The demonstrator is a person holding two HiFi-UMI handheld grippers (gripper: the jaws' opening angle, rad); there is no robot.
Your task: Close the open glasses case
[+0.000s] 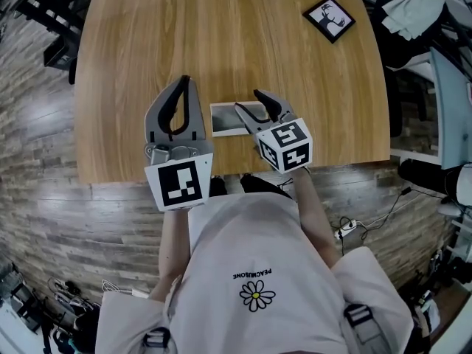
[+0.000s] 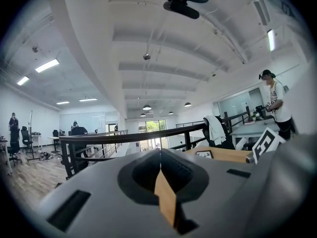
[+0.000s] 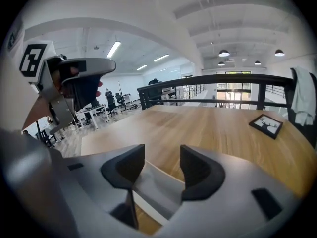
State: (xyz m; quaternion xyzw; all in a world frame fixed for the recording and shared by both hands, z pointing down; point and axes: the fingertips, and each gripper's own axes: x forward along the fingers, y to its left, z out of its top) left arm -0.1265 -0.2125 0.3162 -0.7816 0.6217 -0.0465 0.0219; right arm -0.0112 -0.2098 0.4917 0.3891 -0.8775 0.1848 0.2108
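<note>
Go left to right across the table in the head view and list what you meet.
In order: left gripper → glasses case → framed picture. The right gripper overlaps the case, so it is left out.

This is looking like a large open-plan office. Rows of desks and office chairs are standing across the far floor, and strip lights are glowing along a white ceiling. A person is standing at a worktop in the distance. A black railing is running past the wooden table, and cables are lying on the plank floor.
</note>
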